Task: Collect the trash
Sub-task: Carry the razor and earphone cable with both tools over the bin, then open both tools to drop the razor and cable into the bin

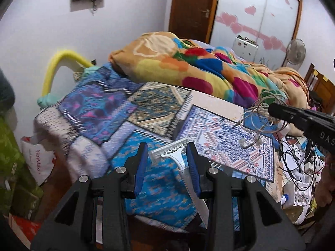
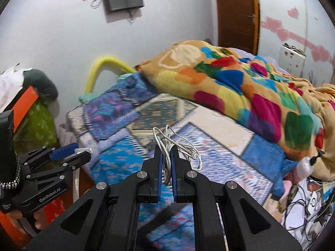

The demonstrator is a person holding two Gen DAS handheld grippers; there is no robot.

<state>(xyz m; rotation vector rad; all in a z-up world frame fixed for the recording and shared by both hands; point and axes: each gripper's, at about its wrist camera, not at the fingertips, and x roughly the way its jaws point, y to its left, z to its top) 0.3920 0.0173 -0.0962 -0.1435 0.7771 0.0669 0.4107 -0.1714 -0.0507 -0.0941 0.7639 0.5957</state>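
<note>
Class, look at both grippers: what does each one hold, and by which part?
The left gripper holds a white disposable razor by its handle, just below the head. The right gripper is shut on a bundle of white earphones, pinching its looped cable.

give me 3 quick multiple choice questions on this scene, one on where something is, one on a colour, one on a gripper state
1. Where is the disposable razor?
A. between the left gripper's fingers
B. on the floor
C. on the fleece blanket

2. What colour are the gripper pads?
A. red
B. blue
C. white

3. How is the right gripper?
A. wide open and empty
B. shut on the white earphone cable
C. shut on a bottle

Answers: 1 A, the razor's head and handle sit between the left fingers above the patterned bedspread. 2 B, the strips lining the fingers are blue. 3 B, the cable loops stick out from its closed jaws.
</note>
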